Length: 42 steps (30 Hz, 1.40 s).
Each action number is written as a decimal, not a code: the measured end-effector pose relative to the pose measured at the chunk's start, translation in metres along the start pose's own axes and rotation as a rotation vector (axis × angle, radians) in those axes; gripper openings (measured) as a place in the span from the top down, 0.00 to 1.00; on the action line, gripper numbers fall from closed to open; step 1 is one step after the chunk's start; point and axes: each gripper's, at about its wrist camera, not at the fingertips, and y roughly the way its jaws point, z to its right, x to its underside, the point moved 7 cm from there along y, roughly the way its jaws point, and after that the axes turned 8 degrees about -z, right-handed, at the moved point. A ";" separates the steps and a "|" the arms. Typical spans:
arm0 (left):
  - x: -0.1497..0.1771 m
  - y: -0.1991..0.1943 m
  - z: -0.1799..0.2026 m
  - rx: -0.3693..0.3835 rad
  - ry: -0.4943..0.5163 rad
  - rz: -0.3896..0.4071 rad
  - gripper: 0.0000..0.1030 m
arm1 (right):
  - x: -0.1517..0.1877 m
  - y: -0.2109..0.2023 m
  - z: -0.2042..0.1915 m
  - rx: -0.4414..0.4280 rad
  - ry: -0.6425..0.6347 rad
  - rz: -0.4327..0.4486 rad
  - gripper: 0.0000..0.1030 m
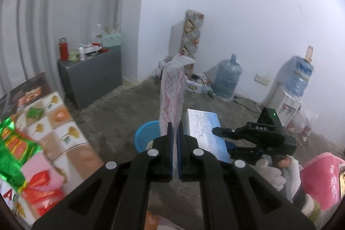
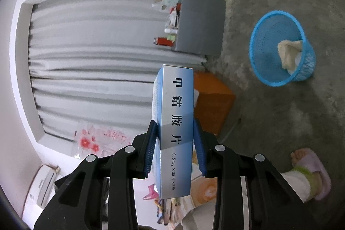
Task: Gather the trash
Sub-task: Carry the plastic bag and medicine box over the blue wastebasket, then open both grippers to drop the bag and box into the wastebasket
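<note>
My left gripper (image 1: 175,128) is shut on a long white paper wrapper with red scribbles (image 1: 172,92), which stands up from between its blue pads. My right gripper (image 2: 175,133) is shut on a blue and white medicine box (image 2: 174,122); the box (image 1: 204,133) and that gripper (image 1: 254,135) also show in the left wrist view, just right of the wrapper. A blue mesh bin (image 2: 280,49) sits on the concrete floor with a crumpled cream paper (image 2: 290,55) inside. In the left wrist view the bin (image 1: 144,135) lies just behind and below my left fingers.
A table with a patterned cloth (image 1: 56,128) holds green (image 1: 15,148) and red wrappers (image 1: 43,191) at the left. A grey cabinet (image 1: 92,77) with bottles stands by the curtain. Water jugs (image 1: 227,79), a dispenser (image 1: 286,100) and an orange box (image 2: 213,100) stand on the floor. A slippered foot (image 2: 310,171) is near.
</note>
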 end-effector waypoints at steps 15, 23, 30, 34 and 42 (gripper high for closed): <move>-0.038 0.167 0.032 0.117 0.034 -0.317 0.97 | -0.064 -0.057 0.070 0.230 0.126 0.165 0.70; -0.046 0.261 0.006 0.072 -0.005 -0.416 0.97 | -0.106 -0.018 0.101 0.356 0.156 0.128 0.70; -0.052 0.330 -0.037 -0.106 0.000 -0.420 0.51 | -0.156 0.042 0.137 0.479 0.135 0.038 0.44; -0.042 0.334 -0.057 -0.100 -0.085 -0.460 0.51 | -0.149 0.041 0.160 0.567 0.157 0.046 0.43; -0.055 0.282 -0.048 -0.035 -0.088 -0.376 0.48 | -0.108 -0.005 0.139 0.629 0.043 0.096 0.43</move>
